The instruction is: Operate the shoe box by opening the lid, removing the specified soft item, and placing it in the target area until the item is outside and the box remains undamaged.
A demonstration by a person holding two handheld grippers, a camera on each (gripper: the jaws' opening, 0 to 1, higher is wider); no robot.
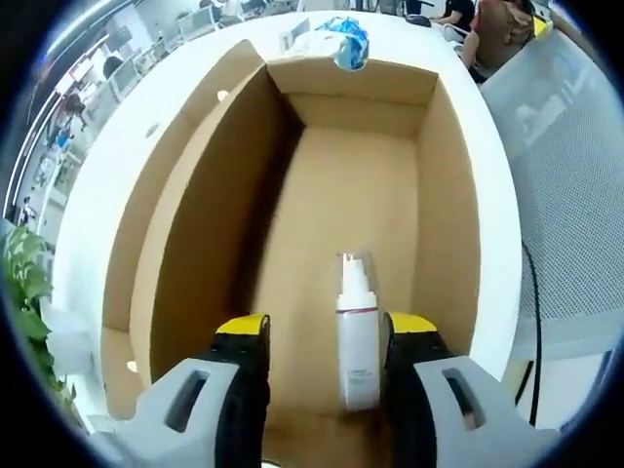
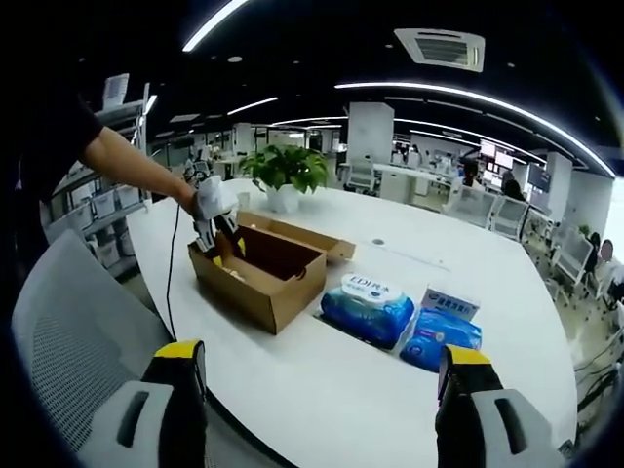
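The brown shoe box (image 1: 361, 195) stands open, its lid flap (image 1: 146, 205) folded out to the left. On the box floor lies a white spray bottle (image 1: 357, 341), nozzle pointing away from me. My left gripper (image 1: 327, 331) is open inside the box, one yellow-tipped jaw on each side of the bottle with a small gap to each. In the right gripper view the same box (image 2: 283, 283) sits on the white table (image 2: 322, 390), and a person's hand holds the left gripper (image 2: 216, 232) down in its near end. My right gripper (image 2: 322, 375) is open over the table edge, holding nothing.
Two blue soft packs (image 2: 369, 307) (image 2: 442, 336) lie on the table right of the box; one blue pack (image 1: 343, 39) shows beyond the box's far wall. A potted plant (image 2: 283, 171) stands behind. A grey mesh chair (image 2: 68, 331) is at the table's edge.
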